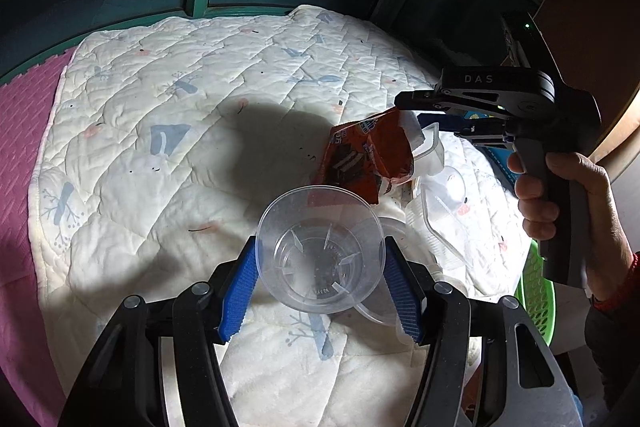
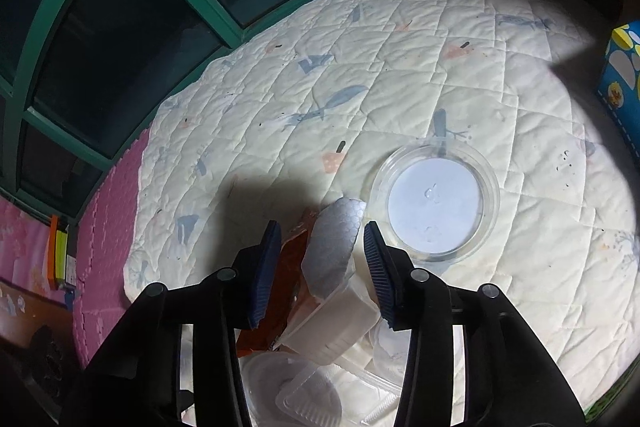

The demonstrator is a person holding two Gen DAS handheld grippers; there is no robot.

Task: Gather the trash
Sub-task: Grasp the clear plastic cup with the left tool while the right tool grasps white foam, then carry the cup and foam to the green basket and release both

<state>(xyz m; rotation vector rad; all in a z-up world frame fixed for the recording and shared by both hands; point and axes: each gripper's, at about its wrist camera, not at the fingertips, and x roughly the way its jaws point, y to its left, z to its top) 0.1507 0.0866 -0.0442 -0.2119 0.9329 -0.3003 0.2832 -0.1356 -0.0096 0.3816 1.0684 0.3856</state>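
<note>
Trash lies on a quilted mat [image 1: 168, 131] spread over a pink floor, gathered mostly toward the right-hand side. The left claw [image 1: 320, 279] is clamped on a clear plastic cup [image 1: 320, 251], its 2 blue pads pressing the cup's walls from either side, the open mouth facing the camera and the cup lifted off the quilt.

The right claw [image 2: 320, 267] stands with its jaws apart, straddling an orange snack wrapper [image 1: 360, 159] and a white plastic tray [image 2: 336, 319] without visibly pinching either; whether a pad touches the wrapper I cannot tell. From the left wrist view that claw comes in from the right, above the wrapper, with the person's right hand [image 1: 560, 199] on the handle.

The relation that matters: the wrapper and tray sit directly between the right claw's pads, their bulk running roughly along the claw's forward line, so closing should catch them. A clear round lid [image 2: 434, 199] lies flat just ahead and to the right of that claw, clearly nearer to it than to the left one. More clear packaging [image 2: 312, 395] is piled beneath the right claw. A green basket [image 1: 536, 299] peeks in at the mat's right edge, probably where the trash goes.
</note>
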